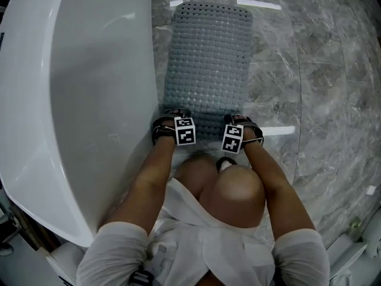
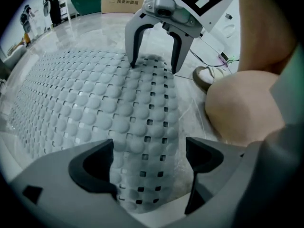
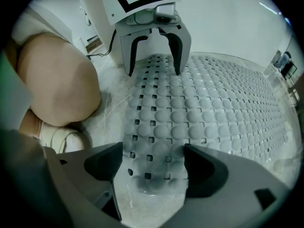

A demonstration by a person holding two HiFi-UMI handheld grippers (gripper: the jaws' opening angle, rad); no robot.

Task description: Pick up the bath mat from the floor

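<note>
A grey bath mat (image 1: pixel 208 58) with round bumps and small square holes lies flat on the marble floor, right beside the tub. My left gripper (image 1: pixel 174 113) and right gripper (image 1: pixel 240 120) sit at the mat's near edge, left and right of its middle. In the left gripper view the left gripper (image 2: pixel 149 163) is open, and the mat's edge (image 2: pixel 142 141) lies between its jaws without being pinched. The right gripper (image 3: pixel 152 163) is open too, with the mat's edge (image 3: pixel 156 141) between its jaws. Each gripper faces the other across that edge.
A white bathtub (image 1: pixel 77 100) fills the left side, its wall close to the mat's left edge. The person's bare knee (image 1: pixel 235 195) and shoe (image 2: pixel 209 77) are just behind the grippers. Grey marble floor (image 1: pixel 321 70) stretches to the right. A cardboard box (image 2: pixel 124 1) stands far off.
</note>
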